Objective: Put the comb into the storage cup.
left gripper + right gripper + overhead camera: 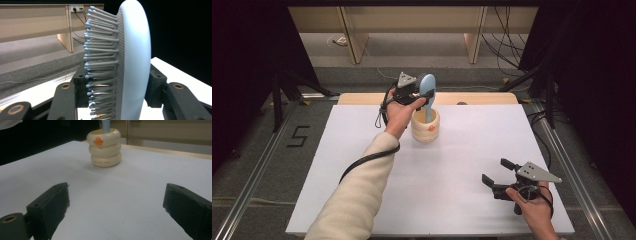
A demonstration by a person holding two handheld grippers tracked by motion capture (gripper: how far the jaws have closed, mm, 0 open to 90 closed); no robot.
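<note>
At the left of the high view, our left gripper (416, 90) is clamped on the head of the pale blue hairbrush (427, 89), one jaw against the bristle side and the other against the smooth back, as the left gripper view shows with the hairbrush (132, 62) standing upright between the jaws. The handle runs down into the cream ringed holder (425, 125), which stands near the far edge of the white bench (362, 165). We cannot tell whether the handle tip touches the bottom of the holder.

We judge the step in hand to be moving the brush in or out of this holder. To do it well, we should keep the brush vertical and move it straight along the holder's axis, so the handle does not catch the rim and tip the light holder over. Our grip bears partly on bristles, which give, so we would keep the clamp firm and avoid any twist.

Further right, the holder (105, 148) with its orange mark shows in the right gripper view, well apart from the jaws. Our right gripper (501, 176) rests low at the near right of the bench, jaws wide apart and holding nothing; it could come in to steady the holder if it rocks.
</note>
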